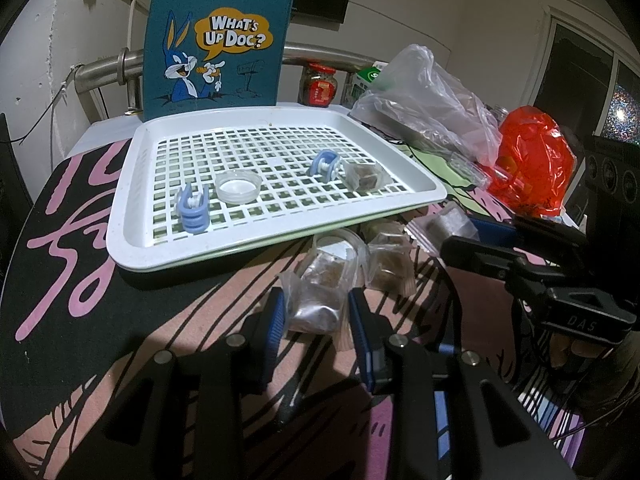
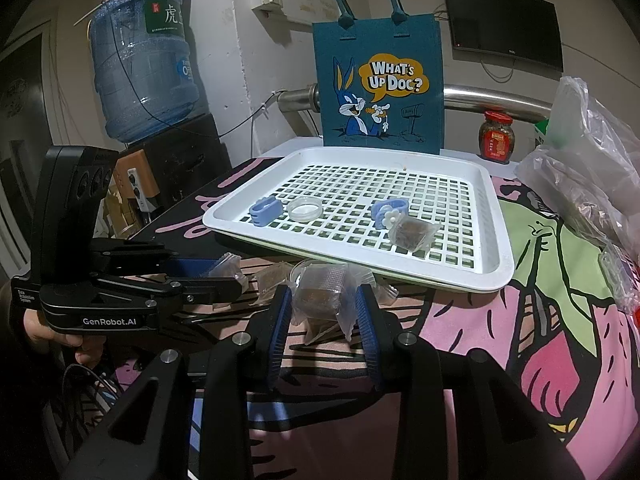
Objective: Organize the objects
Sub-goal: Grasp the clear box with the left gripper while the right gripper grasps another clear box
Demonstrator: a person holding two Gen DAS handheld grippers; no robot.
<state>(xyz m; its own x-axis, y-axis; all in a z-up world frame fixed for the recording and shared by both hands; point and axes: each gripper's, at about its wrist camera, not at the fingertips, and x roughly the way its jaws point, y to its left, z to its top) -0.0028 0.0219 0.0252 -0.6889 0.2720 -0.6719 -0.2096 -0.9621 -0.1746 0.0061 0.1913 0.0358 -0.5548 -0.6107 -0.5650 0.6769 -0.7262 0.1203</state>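
The left hand-held gripper (image 1: 316,320) has its blue pads either side of a clear packet (image 1: 316,300) with a brownish block inside, lying on the patterned tabletop (image 1: 80,240); whether the pads press it, I cannot tell. The right hand-held gripper (image 2: 323,312) straddles another such packet (image 2: 320,296), and contact there is likewise unclear. Just beyond the fingertips more clear packets (image 1: 390,264) lie on the tabletop against the near rim of the white slotted tray (image 1: 132,208). On the tray sit two blue clips (image 1: 193,207), a clear round lid (image 1: 237,187) between them, and one packet (image 1: 363,175) beside the farther clip. Behind the tray stands a teal cartoon tote bag (image 1: 216,40).
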